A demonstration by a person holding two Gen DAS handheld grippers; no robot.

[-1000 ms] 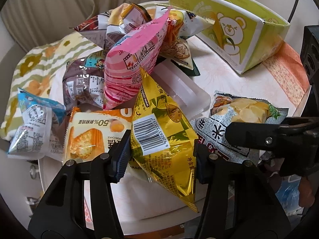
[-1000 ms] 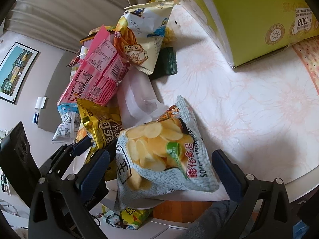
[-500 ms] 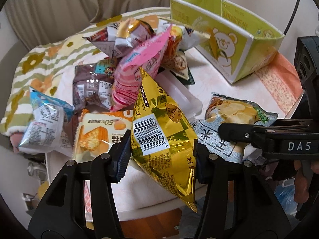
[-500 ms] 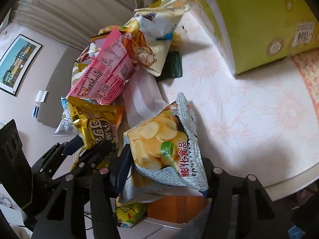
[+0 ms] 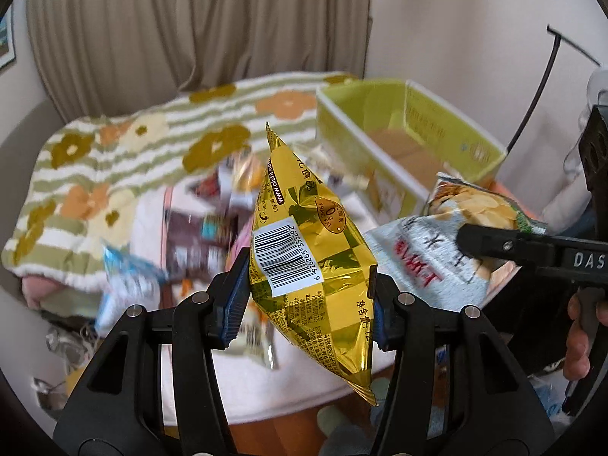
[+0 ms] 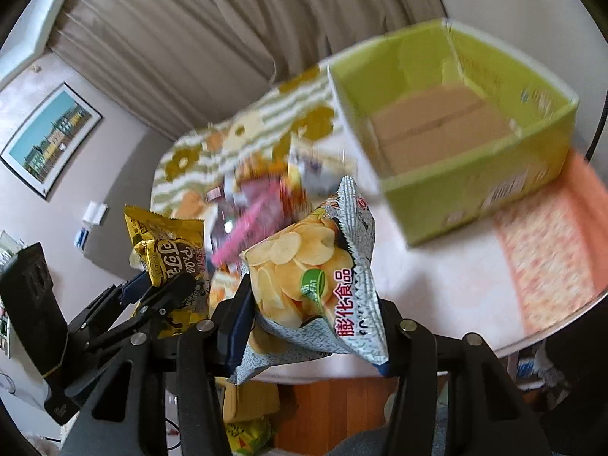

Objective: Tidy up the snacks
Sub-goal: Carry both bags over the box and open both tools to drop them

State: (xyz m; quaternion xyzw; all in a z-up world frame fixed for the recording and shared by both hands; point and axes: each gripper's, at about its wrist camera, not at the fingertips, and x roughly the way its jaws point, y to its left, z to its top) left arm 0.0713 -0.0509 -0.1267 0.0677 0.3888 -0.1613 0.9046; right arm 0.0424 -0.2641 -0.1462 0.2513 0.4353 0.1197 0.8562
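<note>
My left gripper (image 5: pixel 309 298) is shut on a gold snack bag (image 5: pixel 307 250) and holds it in the air above the table; that bag also shows in the right wrist view (image 6: pixel 169 254). My right gripper (image 6: pixel 315 326) is shut on a grey potato chip bag (image 6: pixel 315 269), also lifted; it shows at the right of the left wrist view (image 5: pixel 429 250). An open green cardboard box (image 6: pixel 475 186) stands on the table beyond, with a bare brown bottom. A blurred pile of snack bags (image 5: pixel 205 228) lies on the table.
A flowered striped blanket (image 5: pixel 125 159) lies behind the table. Curtains hang at the back. An orange patterned cloth (image 6: pixel 547 250) covers the table's right edge. A framed picture (image 6: pixel 49 144) hangs on the left wall. Snack bags lie on the floor below (image 6: pixel 247 425).
Both grippers have risen from the table with their bags. The right gripper closed on the chip bag about half a second ago. The box's inside has come into view.
</note>
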